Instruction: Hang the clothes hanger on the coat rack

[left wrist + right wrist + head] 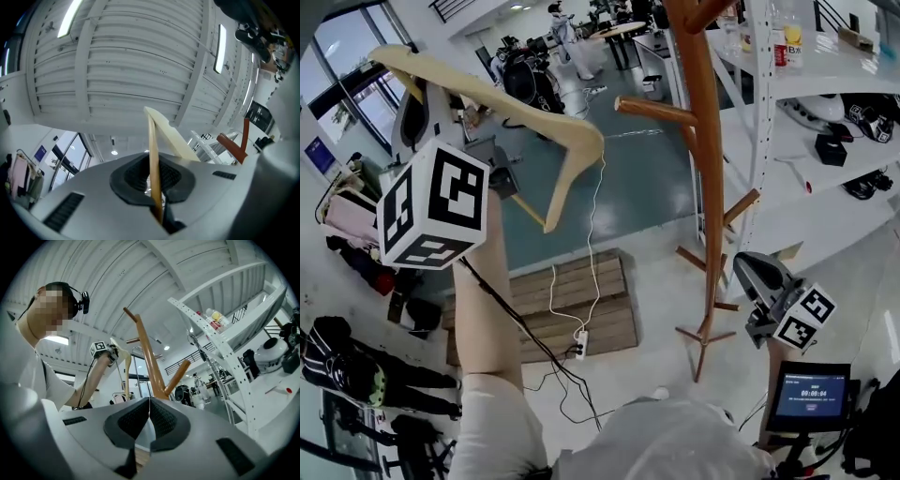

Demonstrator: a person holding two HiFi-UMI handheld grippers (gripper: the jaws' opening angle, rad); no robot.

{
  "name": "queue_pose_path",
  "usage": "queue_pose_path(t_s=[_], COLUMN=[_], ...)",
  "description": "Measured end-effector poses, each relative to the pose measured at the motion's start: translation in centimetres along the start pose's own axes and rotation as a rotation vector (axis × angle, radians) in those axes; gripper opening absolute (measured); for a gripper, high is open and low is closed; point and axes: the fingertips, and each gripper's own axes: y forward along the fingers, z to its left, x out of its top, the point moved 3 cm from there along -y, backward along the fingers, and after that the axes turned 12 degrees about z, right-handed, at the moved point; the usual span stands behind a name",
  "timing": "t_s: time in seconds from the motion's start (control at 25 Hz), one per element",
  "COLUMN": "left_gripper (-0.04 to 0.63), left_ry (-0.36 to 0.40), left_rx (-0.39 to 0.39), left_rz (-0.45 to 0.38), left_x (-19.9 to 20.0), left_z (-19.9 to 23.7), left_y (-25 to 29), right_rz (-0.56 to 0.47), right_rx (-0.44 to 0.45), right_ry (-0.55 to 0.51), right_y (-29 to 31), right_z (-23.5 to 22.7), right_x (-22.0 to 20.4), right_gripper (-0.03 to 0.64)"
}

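Note:
My left gripper (420, 98) is raised high at the left of the head view and shut on a pale wooden clothes hanger (502, 103). The hanger's apex points right, toward the brown wooden coat rack (705, 159), and stays apart from its nearest peg (656, 111). In the left gripper view the hanger's thin bar (153, 154) runs up between the shut jaws of the left gripper (153, 177), with a rack peg (233, 143) off to the right. My right gripper (750, 269) hangs low beside the rack's base. The right gripper (149, 414) is shut on nothing and faces the rack (148, 359).
White shelving (825, 112) with bottles and dark items stands right of the rack. A wooden pallet (581, 305) with a power strip and cables lies on the floor below. A small timer screen (811, 394) sits at lower right. Clothes hang at far left.

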Motion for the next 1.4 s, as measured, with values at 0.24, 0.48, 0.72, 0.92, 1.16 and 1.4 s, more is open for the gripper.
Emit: queue_pose_path(t_s=[0.24, 0.48, 0.72, 0.92, 1.16, 1.4], left_gripper=[0.003, 0.003, 0.003, 0.003, 0.003, 0.003], left_ry=[0.052, 0.078, 0.076, 0.108, 0.161, 0.198], left_rx=[0.058, 0.102, 0.116, 0.149, 0.178, 0.145], left_rz=[-0.037, -0.037, -0.074, -0.121, -0.139, -0.131], left_x=[2.8, 4.1, 6.9, 8.9, 8.7, 7.4], left_z=[-0.2, -0.1, -0.3, -0.6, -1.6, -3.7], left_y=[1.5, 2.3, 1.3, -1.2, -4.2, -6.6], right_rz=[0.018, 0.076, 0.085, 0.095, 0.098, 0.104], right_rx=[0.153, 0.319, 0.391, 0.437, 0.477, 0.486], right_ry=[-0.056, -0.075, -0.066, -0.079, -0.061, -0.042], right_y=[3.8, 7.9, 10.1, 11.2, 11.4, 11.1], right_z=[3.7, 7.9, 10.0, 11.3, 12.2, 12.4], right_x=[3.2, 3.7, 3.9, 4.2, 3.5, 2.8], right_gripper=[0.012, 0.012, 0.012, 0.012, 0.012, 0.012])
